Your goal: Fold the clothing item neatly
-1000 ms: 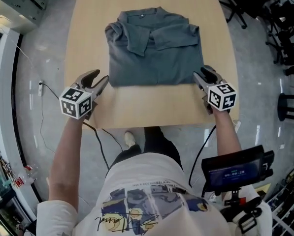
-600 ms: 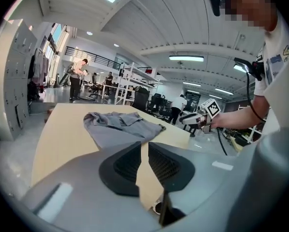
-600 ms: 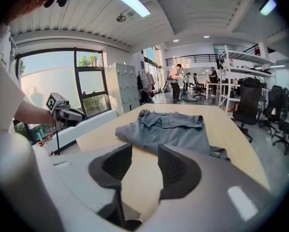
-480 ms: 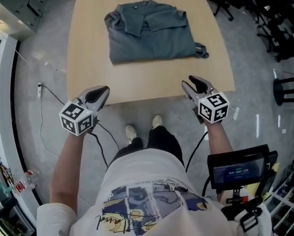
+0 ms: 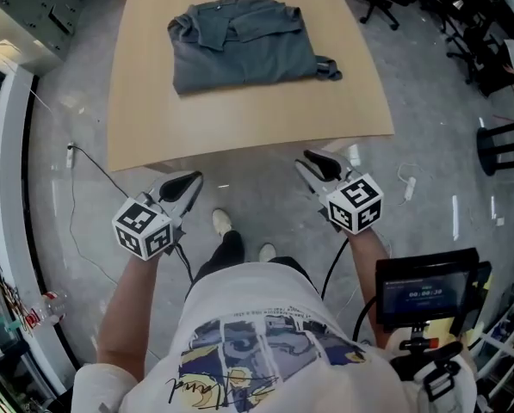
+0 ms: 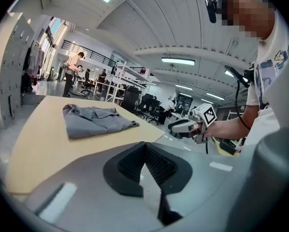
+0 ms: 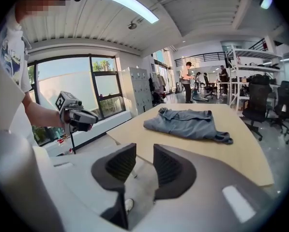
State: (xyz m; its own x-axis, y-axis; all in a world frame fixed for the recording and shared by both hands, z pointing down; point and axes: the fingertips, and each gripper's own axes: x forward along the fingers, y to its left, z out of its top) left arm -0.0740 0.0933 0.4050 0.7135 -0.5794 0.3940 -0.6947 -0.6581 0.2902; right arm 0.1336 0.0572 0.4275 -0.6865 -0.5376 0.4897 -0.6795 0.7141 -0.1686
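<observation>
A grey shirt (image 5: 239, 43) lies folded into a rough rectangle on the far half of the light wooden table (image 5: 239, 119), with a bit of sleeve sticking out at its right edge. Both grippers hang over the floor in front of the table's near edge, well apart from the shirt. My left gripper (image 5: 190, 181) is shut with nothing in it; its jaws have just been closing, and its pads (image 6: 154, 161) meet. My right gripper (image 5: 313, 163) is open; its jaws have just been closing too, and the gap (image 7: 144, 161) between them holds nothing. The shirt (image 6: 96, 121) (image 7: 185, 122) shows in both gripper views.
Grey floor surrounds the table, with a cable (image 5: 93, 166) at the left and office chairs (image 5: 463, 24) and a stool (image 5: 506, 140) at the right. A screen device (image 5: 424, 291) hangs at the person's waist. People stand far off in the hall (image 7: 188, 81).
Both grippers have pulled back from the shirt's near corners, past the table's front edge, to above the floor. The left jaws have shut and the right jaws have narrowed. The shirt stays folded.
</observation>
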